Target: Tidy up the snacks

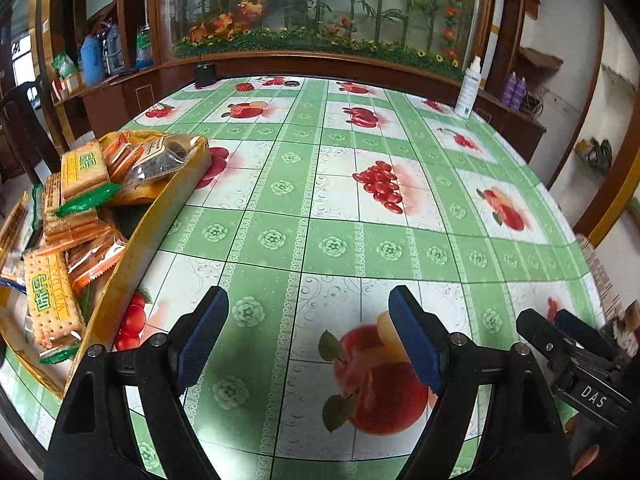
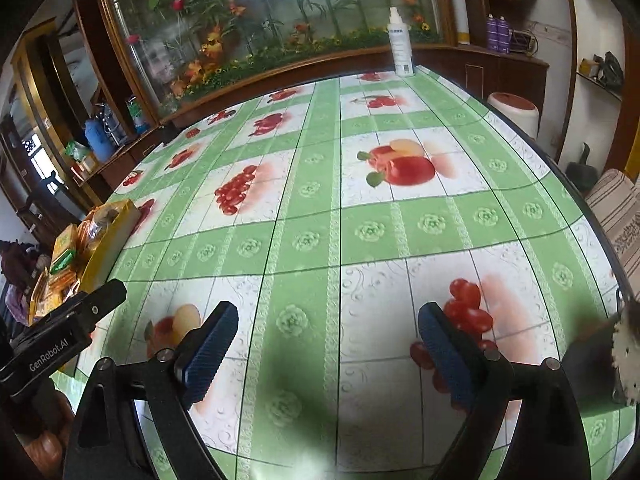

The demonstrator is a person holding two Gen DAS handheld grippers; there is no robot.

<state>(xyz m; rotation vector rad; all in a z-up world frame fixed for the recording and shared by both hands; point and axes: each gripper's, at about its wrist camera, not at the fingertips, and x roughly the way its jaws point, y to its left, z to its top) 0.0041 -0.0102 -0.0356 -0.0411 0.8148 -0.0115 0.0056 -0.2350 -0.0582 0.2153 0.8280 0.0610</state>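
Observation:
A yellow box stands at the table's left edge, filled with several cracker packs in orange and green wrappers and a dark snack bag. My left gripper is open and empty, low over the tablecloth just right of the box. The box also shows far left in the right wrist view. My right gripper is open and empty over the tablecloth near the front edge. A dark serrated wrapper edge shows at the right border, partly cut off.
A round table with a green fruit-print cloth. A white spray bottle stands at the far right edge; it shows in the right wrist view too. A small red lid and a black device sit at the far edge. Wooden cabinets surround the table.

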